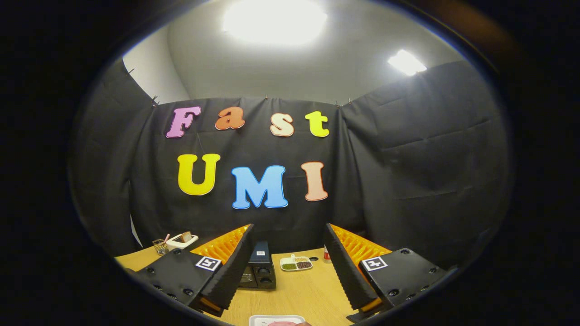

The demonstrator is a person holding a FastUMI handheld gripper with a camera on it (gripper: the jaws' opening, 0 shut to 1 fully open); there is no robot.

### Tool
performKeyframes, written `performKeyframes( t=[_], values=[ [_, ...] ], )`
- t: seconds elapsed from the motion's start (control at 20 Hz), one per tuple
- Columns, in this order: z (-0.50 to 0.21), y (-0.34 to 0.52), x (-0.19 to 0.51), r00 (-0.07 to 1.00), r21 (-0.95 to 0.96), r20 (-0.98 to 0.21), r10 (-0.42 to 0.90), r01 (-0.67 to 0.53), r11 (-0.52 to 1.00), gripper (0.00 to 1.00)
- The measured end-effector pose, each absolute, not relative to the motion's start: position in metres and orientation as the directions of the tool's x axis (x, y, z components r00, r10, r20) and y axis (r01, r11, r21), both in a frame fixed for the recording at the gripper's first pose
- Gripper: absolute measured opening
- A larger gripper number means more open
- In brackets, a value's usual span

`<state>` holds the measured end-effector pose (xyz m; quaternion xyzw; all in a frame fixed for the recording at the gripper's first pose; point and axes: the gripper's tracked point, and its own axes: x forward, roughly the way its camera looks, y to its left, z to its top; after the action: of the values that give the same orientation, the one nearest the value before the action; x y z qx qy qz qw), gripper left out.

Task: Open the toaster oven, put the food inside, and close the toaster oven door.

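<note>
The toaster oven [259, 270], small and dark, stands on the wooden table [299, 292] beyond the gripper [288, 267], showing in the gap between its two fingers and closer to the left one; its door looks closed, though at this size that is hard to judge. Nearest of all, just below the fingers, lies a white plate [272, 320] with something pinkish on it, only its far rim in view. The fingers stand wide apart, holding nothing, with bare tabletop between them. Each finger base carries a square black-and-white marker tag; no lettering on it can be read. Just right of the oven sits a white divided dish [296, 263] with green and dark fillings. Farther left, near the table's far edge, are a glass cup [160, 246] and a white tray [182, 241]. A black cloth wall closes the booth right behind the table.
</note>
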<state>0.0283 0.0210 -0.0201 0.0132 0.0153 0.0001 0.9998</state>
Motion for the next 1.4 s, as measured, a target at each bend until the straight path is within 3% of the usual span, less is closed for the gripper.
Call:
performKeyframes(
  t=[0.6,1.4],
  values=[
    [-0.028,0.109,0.06,0.996,0.079,-0.045,0.079,-0.075,0.994,0.98],
    [-0.148,0.24,0.154,0.957,0.099,-0.157,0.242,-0.229,0.969,0.98]
  ],
)
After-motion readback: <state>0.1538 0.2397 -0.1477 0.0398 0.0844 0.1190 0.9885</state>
